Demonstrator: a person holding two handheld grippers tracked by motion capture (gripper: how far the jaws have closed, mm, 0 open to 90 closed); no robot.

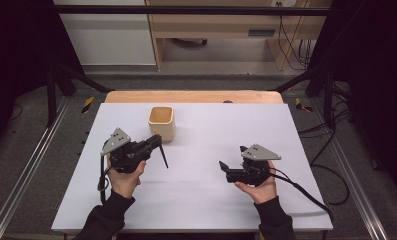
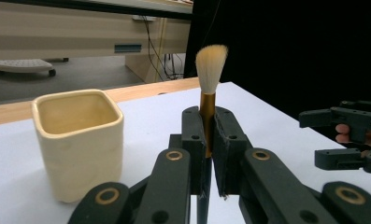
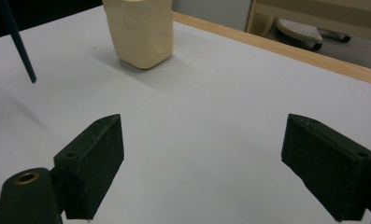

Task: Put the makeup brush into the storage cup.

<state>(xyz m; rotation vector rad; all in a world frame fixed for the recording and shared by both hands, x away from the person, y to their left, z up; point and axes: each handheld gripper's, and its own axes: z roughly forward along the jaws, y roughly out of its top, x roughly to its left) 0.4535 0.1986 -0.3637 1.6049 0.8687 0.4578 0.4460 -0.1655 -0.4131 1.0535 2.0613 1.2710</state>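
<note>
My left gripper (image 1: 156, 141) is shut on a brush (image 1: 163, 156) just in front of a cream square cup (image 1: 161, 122). In the left gripper view the jaws (image 2: 207, 135) clamp the brush's gold ferrule, the pale bristles (image 2: 210, 65) stand upright above them, and the cup (image 2: 78, 140) sits close at the left. The dark handle hangs below the gripper, its tip just above the white table. My right gripper (image 1: 232, 156) hovers at the right, open, with nothing between its jaws (image 3: 202, 163). It faces the cup (image 3: 139, 32) and the brush handle (image 3: 19, 46).
The white tabletop (image 1: 196, 200) has a wooden strip (image 1: 193, 96) along its far edge. Black frame bars and cables flank the table. A wooden desk stands beyond it. The right gripper (image 2: 314, 138) shows at the far right of the left gripper view.
</note>
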